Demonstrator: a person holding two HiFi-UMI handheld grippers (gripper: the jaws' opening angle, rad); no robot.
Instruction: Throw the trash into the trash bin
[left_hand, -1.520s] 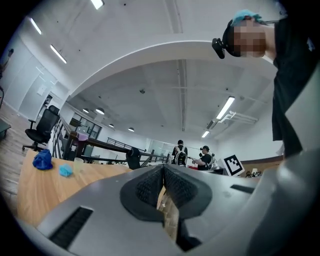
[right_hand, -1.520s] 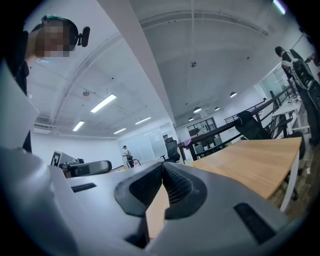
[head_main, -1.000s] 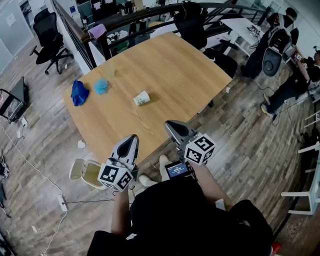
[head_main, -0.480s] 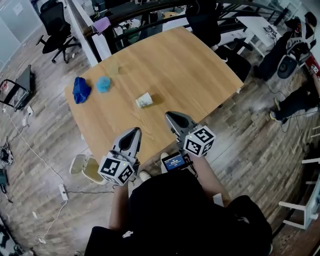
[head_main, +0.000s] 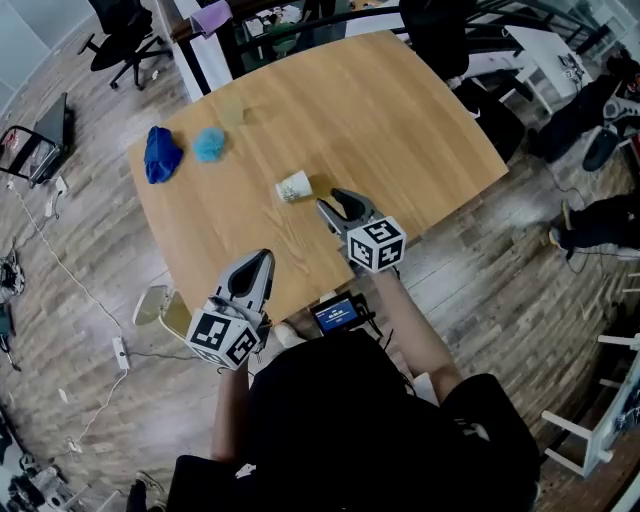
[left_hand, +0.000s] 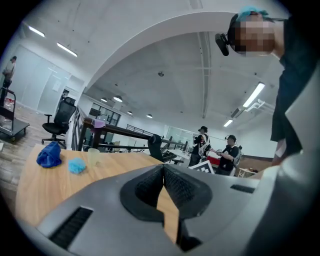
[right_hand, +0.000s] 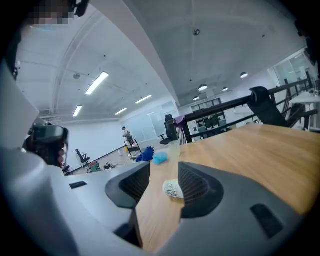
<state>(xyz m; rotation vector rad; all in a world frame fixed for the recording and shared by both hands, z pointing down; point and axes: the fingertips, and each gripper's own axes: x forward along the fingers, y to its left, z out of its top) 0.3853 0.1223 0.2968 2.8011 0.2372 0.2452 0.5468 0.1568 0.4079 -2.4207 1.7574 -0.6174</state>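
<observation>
Right gripper view looks along the right gripper. Its jaws have just been opening and stand spread, with nothing between them. The paper cup lies on its side on the counter just ahead of their tips, in line with the gap, apparently so they can slide around it. The left gripper hangs back, jaws pressed together and empty, likely in reserve. The trash bin sits on the floor, below and behind the left jaws.
</observation>
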